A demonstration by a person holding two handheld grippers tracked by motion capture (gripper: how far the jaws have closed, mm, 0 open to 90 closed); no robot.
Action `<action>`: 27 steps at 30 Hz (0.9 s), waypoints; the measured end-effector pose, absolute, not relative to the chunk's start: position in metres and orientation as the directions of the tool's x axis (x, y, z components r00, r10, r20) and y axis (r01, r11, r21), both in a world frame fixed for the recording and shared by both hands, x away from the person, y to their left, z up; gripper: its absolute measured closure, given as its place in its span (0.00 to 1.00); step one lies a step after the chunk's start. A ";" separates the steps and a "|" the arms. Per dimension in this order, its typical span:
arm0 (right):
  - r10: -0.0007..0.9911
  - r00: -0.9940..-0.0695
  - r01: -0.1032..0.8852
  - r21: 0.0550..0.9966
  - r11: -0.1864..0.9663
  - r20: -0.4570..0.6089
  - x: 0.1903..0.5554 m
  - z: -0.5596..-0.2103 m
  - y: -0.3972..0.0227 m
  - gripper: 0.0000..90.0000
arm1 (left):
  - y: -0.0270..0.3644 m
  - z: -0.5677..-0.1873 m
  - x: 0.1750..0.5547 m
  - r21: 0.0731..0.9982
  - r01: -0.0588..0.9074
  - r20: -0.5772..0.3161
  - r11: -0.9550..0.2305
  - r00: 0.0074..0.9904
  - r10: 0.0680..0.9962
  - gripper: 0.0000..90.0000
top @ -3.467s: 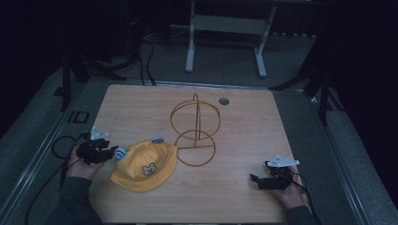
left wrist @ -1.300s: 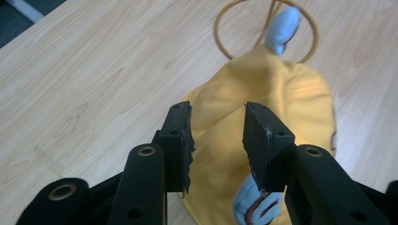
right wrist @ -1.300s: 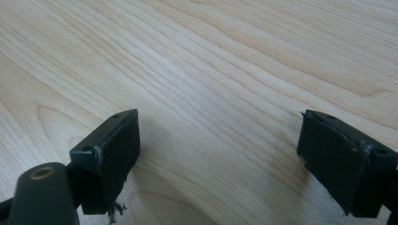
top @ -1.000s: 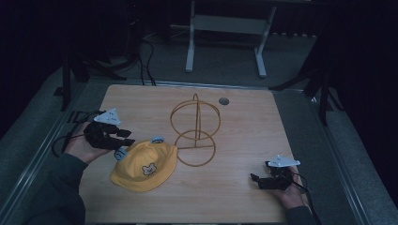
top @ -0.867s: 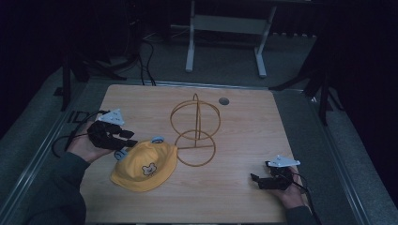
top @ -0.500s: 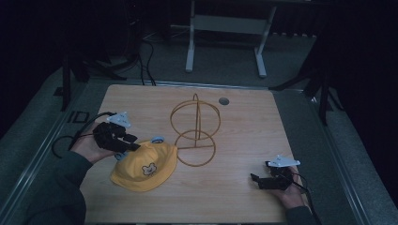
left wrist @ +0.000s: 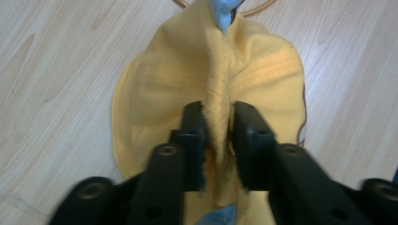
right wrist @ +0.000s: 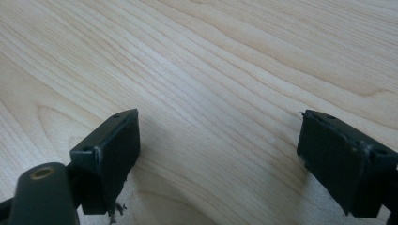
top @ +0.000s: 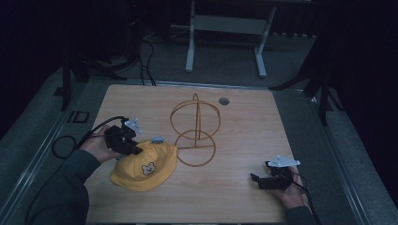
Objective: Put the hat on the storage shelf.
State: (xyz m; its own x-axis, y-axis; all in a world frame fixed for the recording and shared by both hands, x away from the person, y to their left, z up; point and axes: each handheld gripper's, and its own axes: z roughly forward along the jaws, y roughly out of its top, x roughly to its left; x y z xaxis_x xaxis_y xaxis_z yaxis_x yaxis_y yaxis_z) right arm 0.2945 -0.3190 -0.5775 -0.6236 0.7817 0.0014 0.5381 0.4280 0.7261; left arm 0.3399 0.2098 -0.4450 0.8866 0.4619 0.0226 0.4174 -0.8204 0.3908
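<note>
A yellow hat [top: 145,166] with a small bear patch lies on the wooden table [top: 244,117], left of centre. My left gripper [top: 133,150] sits on its left edge. In the left gripper view the jaws have just been closing, and the left gripper [left wrist: 218,110] pinches a raised fold of the hat [left wrist: 263,79] between its pads. A blue piece [top: 157,139] shows at the hat's far edge. My right gripper [top: 256,178] rests near the front right corner, and in its own view the right gripper [right wrist: 218,136] stands open over bare wood.
A gold wire stand [top: 196,117] made of rings stands mid-table, just right of the hat. A small grey round cap [top: 224,101] sits in the tabletop behind it. Black cables [top: 61,145] trail off the left edge. A white frame [top: 190,42] stands on the floor beyond.
My left hand has moved right and down from the table's left side onto the hat. Its jaws have closed on a fold of it. The right hand has kept still.
</note>
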 end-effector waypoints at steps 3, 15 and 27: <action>0.782 -0.623 0.539 0.726 0.427 0.003 0.294 -0.578 -0.319 0.15 | 0.209 -0.444 0.339 0.373 0.411 0.029 -0.832 0.891 0.453 0.94; 0.781 -0.624 0.536 0.727 0.429 0.000 0.295 -0.578 -0.319 0.15 | 0.220 -0.427 0.339 0.375 0.415 0.061 -0.829 0.881 0.469 0.94; 0.781 -0.625 0.536 0.727 0.430 -0.001 0.295 -0.578 -0.319 0.15 | 0.233 -0.408 0.339 0.400 0.425 0.072 -0.812 0.868 0.490 0.94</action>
State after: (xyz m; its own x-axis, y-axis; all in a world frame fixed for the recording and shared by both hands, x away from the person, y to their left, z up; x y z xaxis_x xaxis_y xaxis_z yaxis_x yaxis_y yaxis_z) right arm 0.2947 -0.3192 -0.5776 -0.6247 0.7808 -0.0009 0.5360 0.4297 0.7267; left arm 0.3388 0.2328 -0.4077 0.8685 0.4904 0.0723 0.4251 -0.8118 0.4005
